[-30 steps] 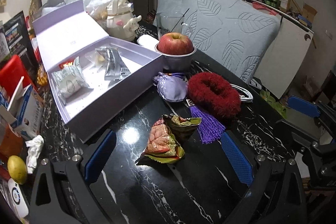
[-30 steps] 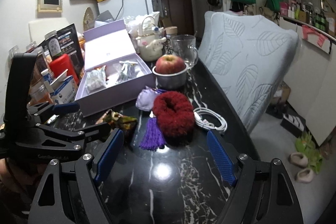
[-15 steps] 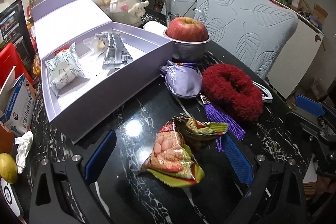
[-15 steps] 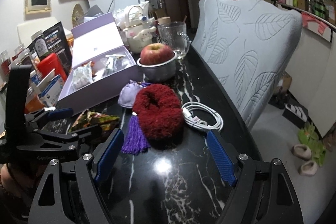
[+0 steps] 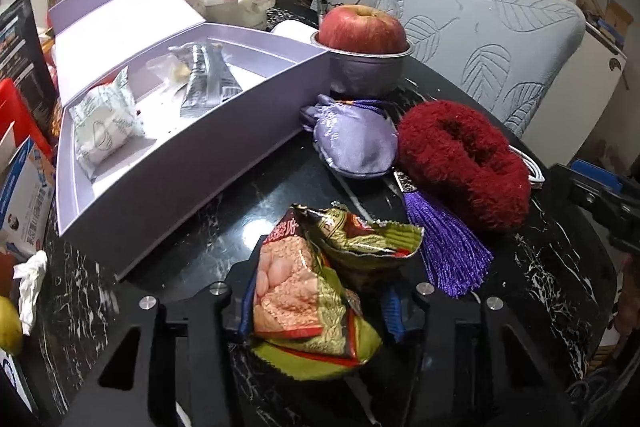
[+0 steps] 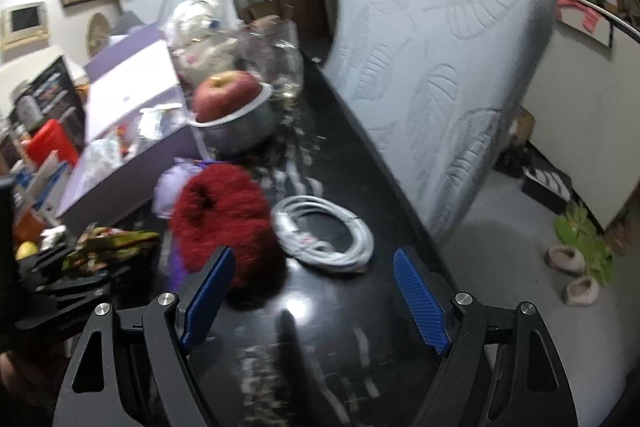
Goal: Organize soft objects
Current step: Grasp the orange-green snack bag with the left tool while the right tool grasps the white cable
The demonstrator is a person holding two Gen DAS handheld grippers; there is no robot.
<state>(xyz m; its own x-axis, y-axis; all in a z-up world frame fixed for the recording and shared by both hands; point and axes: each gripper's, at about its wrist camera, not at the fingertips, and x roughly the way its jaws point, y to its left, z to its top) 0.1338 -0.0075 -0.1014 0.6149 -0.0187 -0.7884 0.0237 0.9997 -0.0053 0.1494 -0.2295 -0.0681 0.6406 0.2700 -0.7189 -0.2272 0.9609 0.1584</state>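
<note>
A crumpled green and red snack bag lies on the black marble table. My left gripper is closing around it, and both blue pads press on its sides. Beyond it lie a lilac satin pouch, a purple tassel and a fluffy dark red ring. My right gripper hovers open over the table. The red ring is by its left finger, and nothing is between its pads.
An open lavender box with wrapped packets stands at the left. An apple rests in a metal bowl behind the pouch. A coiled white cable lies right of the red ring. A grey leaf-patterned chair back borders the table's right edge.
My left gripper came down over the snack bag and its jaws went from wide apart to closed against it. My right gripper swung to the right, toward the white cable.
</note>
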